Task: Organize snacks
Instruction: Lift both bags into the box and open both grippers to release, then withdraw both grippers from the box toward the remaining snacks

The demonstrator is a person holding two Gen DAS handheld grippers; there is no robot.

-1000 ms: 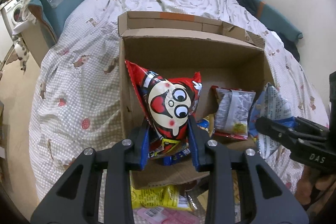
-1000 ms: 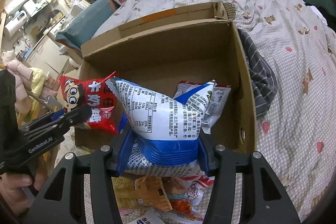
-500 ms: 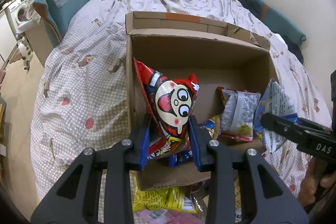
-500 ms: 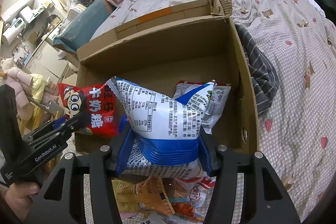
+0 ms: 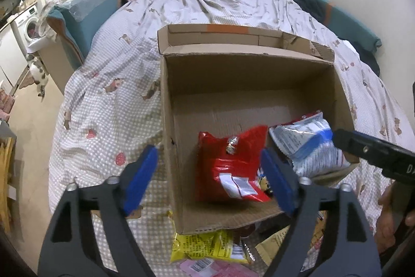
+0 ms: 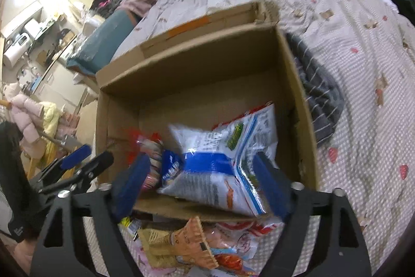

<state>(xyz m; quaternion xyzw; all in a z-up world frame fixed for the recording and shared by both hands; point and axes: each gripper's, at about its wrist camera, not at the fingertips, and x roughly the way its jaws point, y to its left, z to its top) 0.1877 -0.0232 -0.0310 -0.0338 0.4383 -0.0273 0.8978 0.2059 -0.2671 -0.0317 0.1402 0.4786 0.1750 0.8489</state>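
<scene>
An open cardboard box (image 5: 246, 53) (image 6: 186, 61) stands on the bed. A red snack bag (image 5: 233, 168) (image 6: 147, 147) lies loose inside it at the near left. My left gripper (image 5: 208, 179) hovers just above that bag, jaws opening wide, and its blue pads (image 5: 140, 178) are clear of the bag. A white-and-blue snack bag (image 6: 220, 160) (image 5: 308, 144) lies free at the box's near right, partly over the near wall. My right gripper (image 6: 201, 184) straddles it with jaws opening and pads (image 6: 271, 183) apart from it.
Several loose snack packets lie on the bed in front of the box, among them a yellow one (image 5: 205, 243) and a tan one (image 6: 179, 243). A grey striped cloth (image 6: 321, 100) lies beside the box's right wall. A teal cushion (image 5: 85, 17) sits far left.
Both grippers were shut on their bags and now stand wide open. The red bag and the white-and-blue bag have dropped into the box.
</scene>
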